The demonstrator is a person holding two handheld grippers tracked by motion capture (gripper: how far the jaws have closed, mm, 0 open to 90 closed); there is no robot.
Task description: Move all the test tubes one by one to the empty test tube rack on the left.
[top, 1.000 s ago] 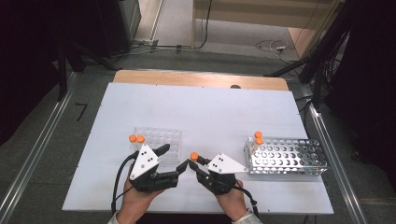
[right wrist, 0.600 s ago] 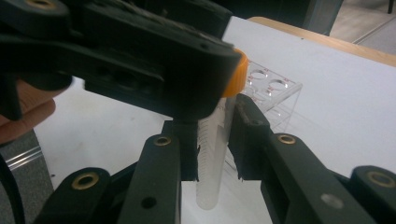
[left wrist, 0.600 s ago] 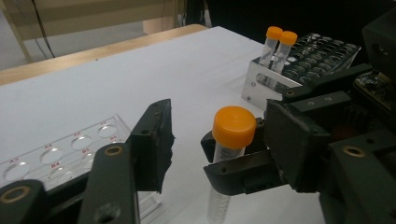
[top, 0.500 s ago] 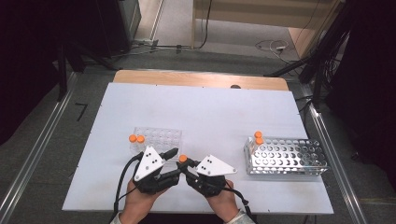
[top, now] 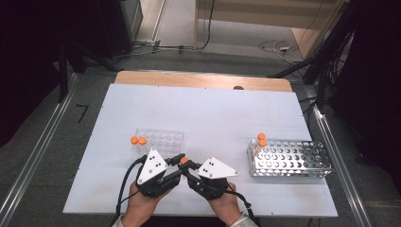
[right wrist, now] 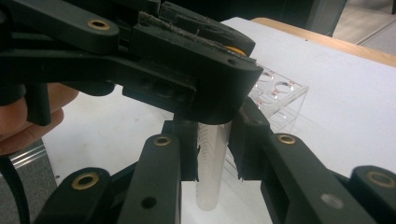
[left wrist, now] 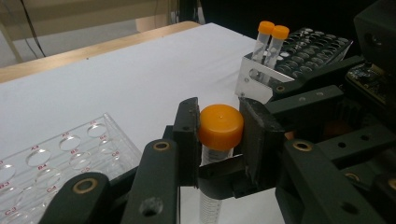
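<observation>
At the left of the white table (top: 198,113) stands a clear plastic rack (top: 158,142), two orange-capped tubes (top: 138,140) at its left end. Just in front of it is my left claw (top: 179,160). Its jaws have just been closing and now press on the orange cap (left wrist: 220,126) of a clear tube (right wrist: 211,163); the left gripper view shows both pads tight against the cap's sides. My right claw (top: 187,166) meets it from the other side. It is clamped on the same tube's body below the cap, pads pressed against it in the right gripper view. The tube stands upright between the two claws, near the table's front edge, its rounded tip just above the surface. Far right sits a metal rack (top: 288,158), two capped tubes (top: 261,139) upright at its near-left corner.
</observation>
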